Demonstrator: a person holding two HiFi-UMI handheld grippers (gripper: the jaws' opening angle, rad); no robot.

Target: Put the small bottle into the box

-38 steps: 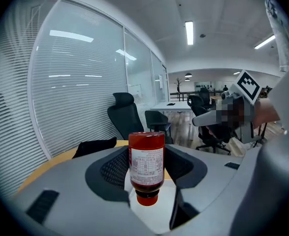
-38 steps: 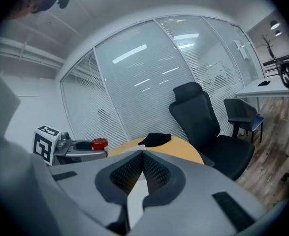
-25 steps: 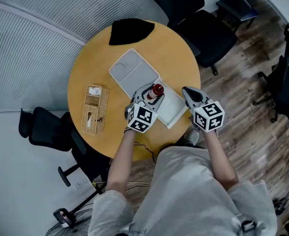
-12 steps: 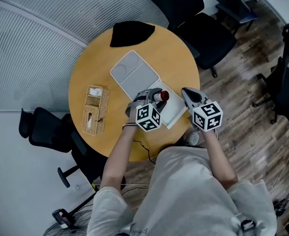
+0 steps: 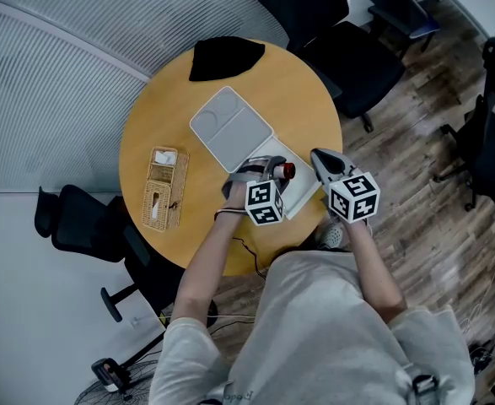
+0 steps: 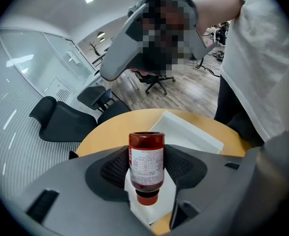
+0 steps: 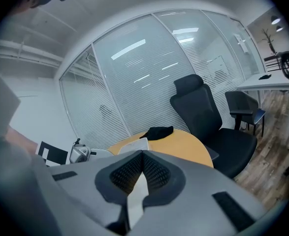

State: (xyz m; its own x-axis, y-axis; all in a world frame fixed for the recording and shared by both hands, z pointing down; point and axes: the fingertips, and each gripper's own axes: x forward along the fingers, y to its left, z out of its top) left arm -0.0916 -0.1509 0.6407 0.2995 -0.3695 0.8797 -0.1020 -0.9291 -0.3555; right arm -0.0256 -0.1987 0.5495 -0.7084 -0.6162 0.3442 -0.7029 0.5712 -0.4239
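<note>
the left gripper [image 5: 272,169] is pinching the small bottle [image 6: 146,166] by its labelled middle, the bottle tilted just above the white box [image 5: 298,194] under the jaws. to its right, close by, the right gripper [image 7: 142,168] has its jaws pressed together on nothing. beyond the left gripper lies a grey tray [image 5: 230,127], and farther off a black cloth [image 5: 224,57].
</note>
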